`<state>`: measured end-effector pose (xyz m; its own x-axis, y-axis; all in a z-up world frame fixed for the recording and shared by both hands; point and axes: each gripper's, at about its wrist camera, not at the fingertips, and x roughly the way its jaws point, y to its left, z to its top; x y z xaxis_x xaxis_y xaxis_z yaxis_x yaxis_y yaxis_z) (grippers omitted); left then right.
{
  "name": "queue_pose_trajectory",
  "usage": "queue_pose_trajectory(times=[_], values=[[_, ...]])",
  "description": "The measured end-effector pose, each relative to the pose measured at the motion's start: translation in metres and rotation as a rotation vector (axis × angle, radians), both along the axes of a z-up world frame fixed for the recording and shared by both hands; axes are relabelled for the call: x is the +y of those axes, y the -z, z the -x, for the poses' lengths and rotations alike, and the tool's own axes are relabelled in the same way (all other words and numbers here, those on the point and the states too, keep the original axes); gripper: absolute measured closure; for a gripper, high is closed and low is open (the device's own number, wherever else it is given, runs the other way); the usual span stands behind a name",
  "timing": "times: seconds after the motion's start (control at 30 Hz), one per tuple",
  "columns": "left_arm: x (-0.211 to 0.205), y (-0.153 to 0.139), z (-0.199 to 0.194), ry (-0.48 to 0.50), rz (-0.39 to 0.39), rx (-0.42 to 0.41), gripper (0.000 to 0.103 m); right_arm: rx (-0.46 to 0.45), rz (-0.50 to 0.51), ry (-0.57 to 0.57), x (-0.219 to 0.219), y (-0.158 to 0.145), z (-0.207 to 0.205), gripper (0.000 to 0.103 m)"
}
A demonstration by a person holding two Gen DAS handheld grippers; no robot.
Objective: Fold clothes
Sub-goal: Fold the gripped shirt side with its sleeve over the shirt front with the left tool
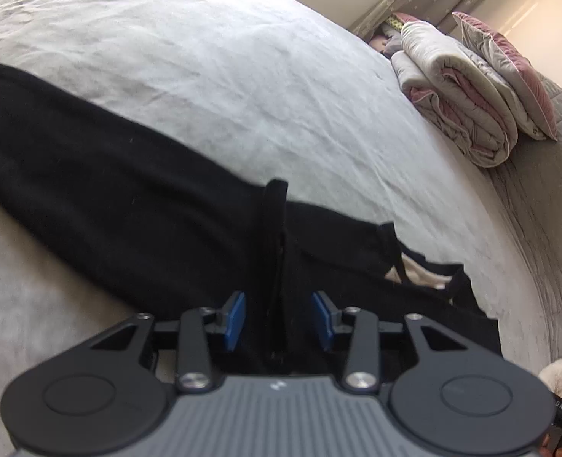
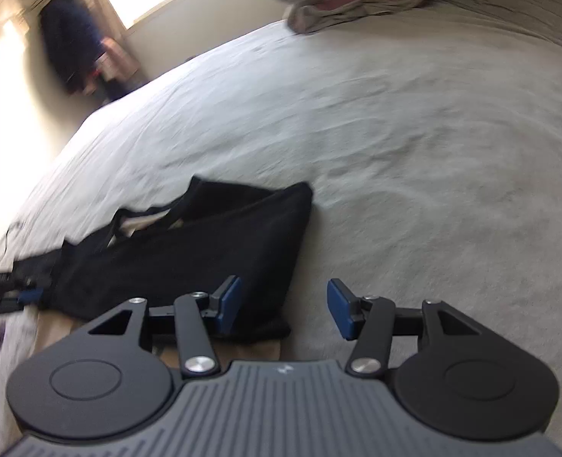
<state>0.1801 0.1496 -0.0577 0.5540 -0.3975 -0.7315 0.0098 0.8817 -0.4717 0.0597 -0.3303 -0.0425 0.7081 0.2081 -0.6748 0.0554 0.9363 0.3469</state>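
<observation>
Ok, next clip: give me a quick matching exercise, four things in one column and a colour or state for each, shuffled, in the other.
Things:
1. garment
2. folded quilt
3. bed sheet
4. left gripper

Colour or state:
A. pale grey, lightly wrinkled
B. open, a fabric ridge between its fingers
C. black, spread along the bed
D. grey and pink, stacked by a pillow

Pairs: 1-C, 2-D, 3-A, 4-B
</observation>
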Motion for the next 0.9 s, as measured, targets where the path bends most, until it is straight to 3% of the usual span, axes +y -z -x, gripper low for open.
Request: queue_pose_trajectory(times=[0.23, 0.37, 0.43, 0.5, 0.6, 0.8, 0.9], values=[[0.004, 0.006, 0.019, -0.03, 0.065, -0.014, 0.064, -0.01, 0.242, -0.156, 0.042, 0.009, 0.011, 0.049], [-0.011, 0.004, 0.022, -0.02, -0.024, -0.075, 0.068, -0.047, 0.317, -0.147, 0.054, 0.017, 0.011, 0.05], [-0.019, 0.003, 0.023, -0.017, -0.084, -0.108, 0.086, -0.077, 0.345, -0.138, 0.058, 0.02, 0.012, 0.054], [-0.023, -0.001, 0.027, -0.027, -0.126, -0.147, 0.094, -0.116, 0.389, -0.137, 0.063, 0.022, 0.014, 0.063], [-0.027, -0.01, 0.033, -0.045, -0.173, -0.207, 0.095, -0.178, 0.451, -0.114, 0.066, 0.021, 0.018, 0.075], [-0.02, -0.022, 0.041, -0.071, -0.161, -0.255, 0.095, -0.19, 0.471, -0.133, 0.069, 0.019, 0.024, 0.075], [-0.017, -0.02, 0.04, -0.09, -0.174, -0.226, 0.095, -0.166, 0.382, -0.101, 0.058, 0.017, 0.022, 0.071]])
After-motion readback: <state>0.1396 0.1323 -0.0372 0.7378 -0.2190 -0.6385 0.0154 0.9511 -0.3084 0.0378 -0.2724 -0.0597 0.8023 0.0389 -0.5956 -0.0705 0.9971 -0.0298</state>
